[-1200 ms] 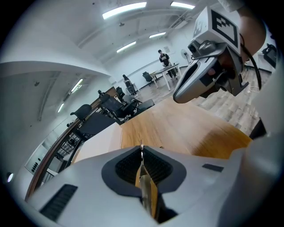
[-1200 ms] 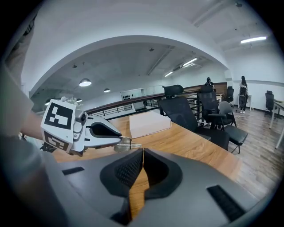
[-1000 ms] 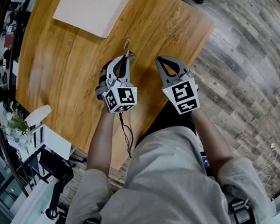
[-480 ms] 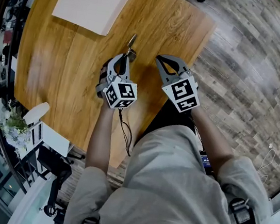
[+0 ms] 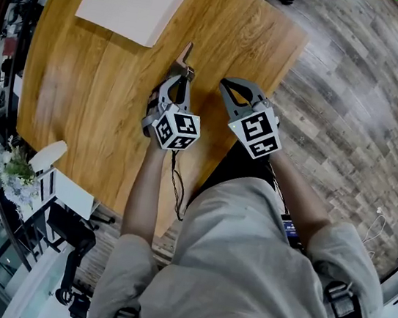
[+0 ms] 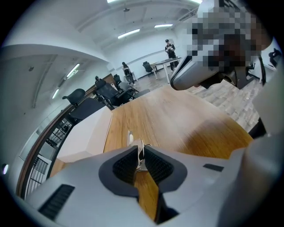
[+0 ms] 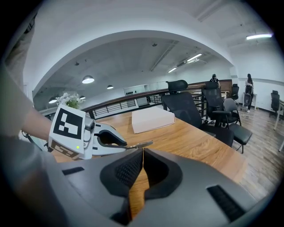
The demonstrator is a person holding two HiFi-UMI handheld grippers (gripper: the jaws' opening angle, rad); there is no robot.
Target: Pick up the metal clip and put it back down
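The metal clip (image 5: 186, 54) is a thin silver strip sticking out past the tips of my left gripper (image 5: 184, 75), which is shut on it above the wooden table (image 5: 84, 85). In the left gripper view the clip (image 6: 140, 150) stands edge-on, pinched between the dark pads. My right gripper (image 5: 224, 83) hovers just to the right, shut and holding nothing. From the right gripper view, the left gripper (image 7: 125, 146) shows at left with the clip (image 7: 142, 143) pointing out of it, ahead of the right gripper (image 7: 143, 156).
A flat white box (image 5: 134, 0) lies at the table's far left corner; it also shows as the white box (image 7: 153, 119) in the right gripper view. The table's right edge (image 5: 292, 54) drops to a wood-plank floor (image 5: 370, 106). Office chairs (image 7: 195, 111) stand beyond.
The left gripper has moved slightly forward and right with the clip, which now points further toward the white box. The right gripper has barely shifted.
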